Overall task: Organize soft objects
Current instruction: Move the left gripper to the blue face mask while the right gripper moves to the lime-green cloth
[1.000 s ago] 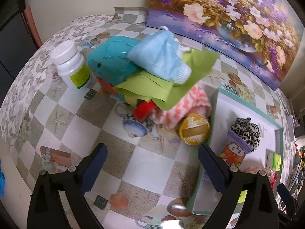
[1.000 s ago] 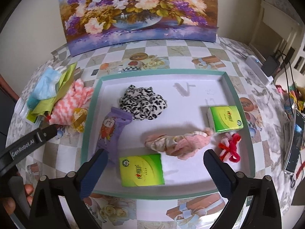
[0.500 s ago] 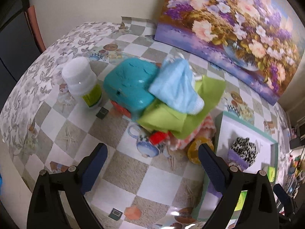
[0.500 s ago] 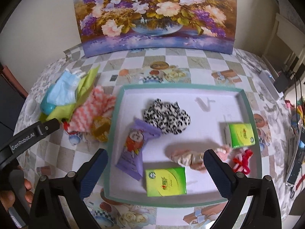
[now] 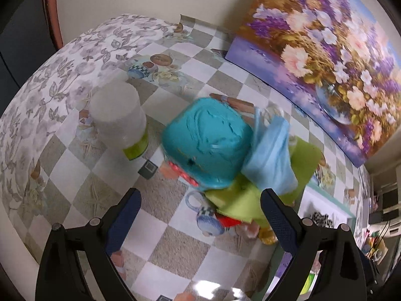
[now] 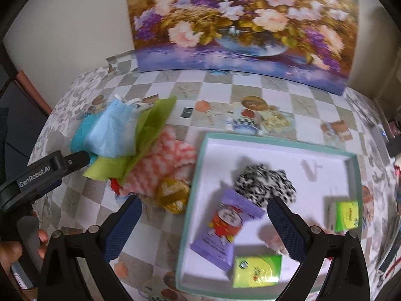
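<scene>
Both grippers — left gripper [image 5: 200, 215], right gripper [image 6: 204, 222] — hang spread and empty; the limp blue cloth [image 5: 269, 155] atop the pile looks feather-light — best pinched at a raised fold.

Floral painting [image 6: 240, 25] against cream wall [image 6: 75, 20]

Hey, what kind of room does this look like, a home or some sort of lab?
Most likely a home. The table wears a patterned checkered cloth, a floral painting leans against the wall, and household clutter with cables sits off to the side.
</scene>
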